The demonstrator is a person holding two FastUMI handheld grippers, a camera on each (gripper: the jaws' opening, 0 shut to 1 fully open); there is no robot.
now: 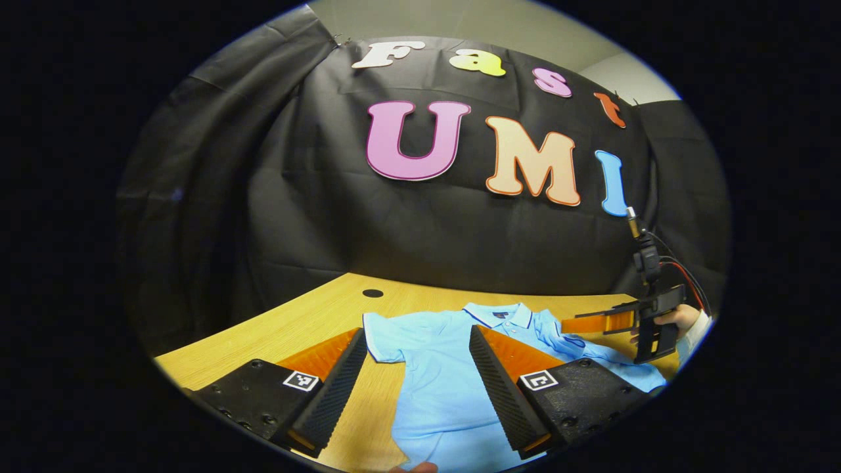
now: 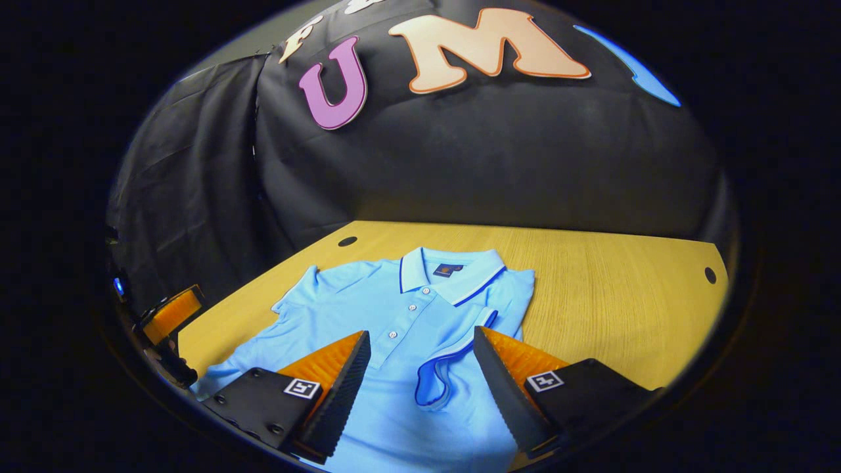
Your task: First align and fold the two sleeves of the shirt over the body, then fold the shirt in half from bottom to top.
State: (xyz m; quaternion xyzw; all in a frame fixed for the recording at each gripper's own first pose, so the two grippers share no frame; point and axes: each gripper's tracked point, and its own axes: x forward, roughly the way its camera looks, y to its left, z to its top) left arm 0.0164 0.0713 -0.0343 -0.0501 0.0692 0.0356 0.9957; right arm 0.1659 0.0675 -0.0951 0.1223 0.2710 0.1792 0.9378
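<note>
The light blue polo shirt (image 2: 368, 309) lay face up on the wooden table (image 2: 611, 289), collar toward the black cloth wall (image 2: 499, 151). Its left sleeve (image 1: 384, 335) was still spread flat on the wood. The left gripper (image 1: 417, 387) hovered above it with its fingers wide apart, holding nothing, one finger over bare table and the other over the shirt's body. At the collar (image 2: 447, 269) a small dark label showed, too small to read. Further right, the right sleeve (image 2: 453, 368), edged in dark blue, was folded over the chest. The right gripper (image 2: 420, 387) stood open just above that sleeve, its fingers on either side of it, not pressing the cloth. Each gripper carried small square black-and-white marker tags.
</note>
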